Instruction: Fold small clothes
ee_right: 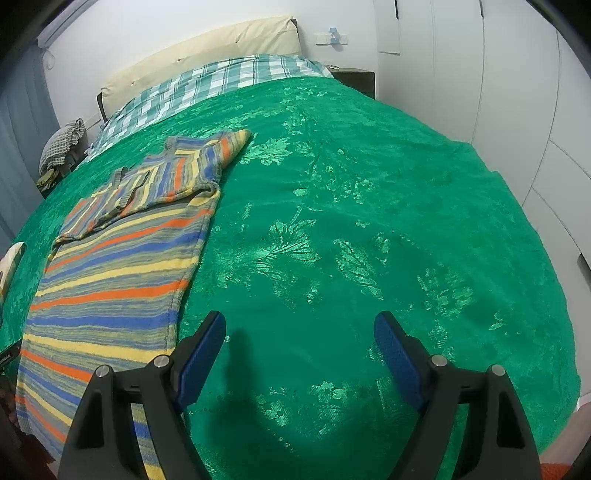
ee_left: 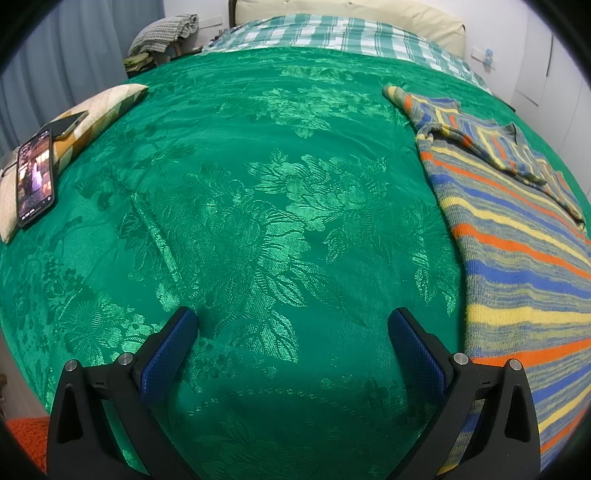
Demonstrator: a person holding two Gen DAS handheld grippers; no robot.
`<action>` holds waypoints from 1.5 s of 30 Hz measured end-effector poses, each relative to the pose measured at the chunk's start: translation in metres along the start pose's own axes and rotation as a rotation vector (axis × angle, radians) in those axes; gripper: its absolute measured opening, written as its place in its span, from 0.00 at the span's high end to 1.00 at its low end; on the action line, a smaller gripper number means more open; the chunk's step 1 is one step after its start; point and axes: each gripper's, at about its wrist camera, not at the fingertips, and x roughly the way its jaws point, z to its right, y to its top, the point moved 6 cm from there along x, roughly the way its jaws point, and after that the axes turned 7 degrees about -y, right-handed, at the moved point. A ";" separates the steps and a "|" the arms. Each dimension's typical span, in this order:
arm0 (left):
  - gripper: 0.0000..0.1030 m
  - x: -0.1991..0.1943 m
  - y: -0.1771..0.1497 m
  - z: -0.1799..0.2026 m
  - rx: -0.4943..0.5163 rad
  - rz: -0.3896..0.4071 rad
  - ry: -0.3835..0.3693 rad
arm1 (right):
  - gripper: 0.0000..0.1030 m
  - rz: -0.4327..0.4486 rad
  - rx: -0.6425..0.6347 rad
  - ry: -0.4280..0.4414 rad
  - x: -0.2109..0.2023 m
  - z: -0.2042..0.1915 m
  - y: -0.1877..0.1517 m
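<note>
both wrist cameras are looking forward between spread blue pads, low over a green bedspread [ee_left: 280, 206], toward the headboard [ee_right: 207, 48] and white wall. the left view is sitting left of the striped sweater [ee_left: 517, 258], which is filling its right edge, with a phone [ee_left: 35, 177] at far left. the right view is sitting right of the sweater [ee_right: 122, 266], with wardrobe doors at right. both are sharing sweater, bedspread, checked sheet [ee_left: 332, 33] and headboard.

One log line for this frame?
left gripper open, empty | right gripper open, empty | striped sweater flat on green bedspread, sleeve folded in
</note>
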 end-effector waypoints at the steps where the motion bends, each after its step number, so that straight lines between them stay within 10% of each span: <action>1: 0.00 0.000 0.000 0.000 0.000 -0.001 -0.001 | 0.21 -0.001 -0.002 -0.001 0.001 0.000 0.000; 12: 0.02 -0.010 0.002 -0.001 -0.016 -0.023 -0.028 | 0.21 0.001 -0.010 -0.009 -0.004 -0.001 0.002; 16: 0.03 -0.056 -0.001 0.009 -0.084 -0.020 -0.244 | 0.21 -0.019 -0.015 0.099 -0.033 -0.007 0.010; 21: 0.07 -0.059 -0.055 0.047 0.049 -0.234 -0.303 | 0.21 -0.301 -0.033 0.246 -0.047 -0.026 -0.024; 28: 0.55 -0.060 -0.091 0.084 0.174 -0.386 -0.279 | 0.21 -0.574 -0.143 0.283 -0.046 -0.056 -0.088; 30: 0.97 -0.059 -0.095 0.086 0.185 -0.425 -0.275 | 0.45 -0.595 -0.178 0.277 -0.045 -0.060 -0.095; 32: 0.96 -0.061 -0.096 0.086 0.164 -0.444 -0.288 | 0.96 -0.630 -0.212 0.270 -0.042 -0.063 -0.099; 33: 0.97 -0.063 -0.094 0.086 0.156 -0.454 -0.302 | 0.96 -0.637 -0.218 0.272 -0.042 -0.064 -0.097; 39: 0.97 -0.080 -0.035 0.083 0.022 -0.470 -0.480 | 0.96 -0.607 -0.160 0.409 -0.052 -0.066 -0.033; 45: 0.97 -0.044 0.129 0.109 -0.023 -0.343 -0.536 | 0.96 -0.453 -0.062 0.465 -0.012 -0.079 0.112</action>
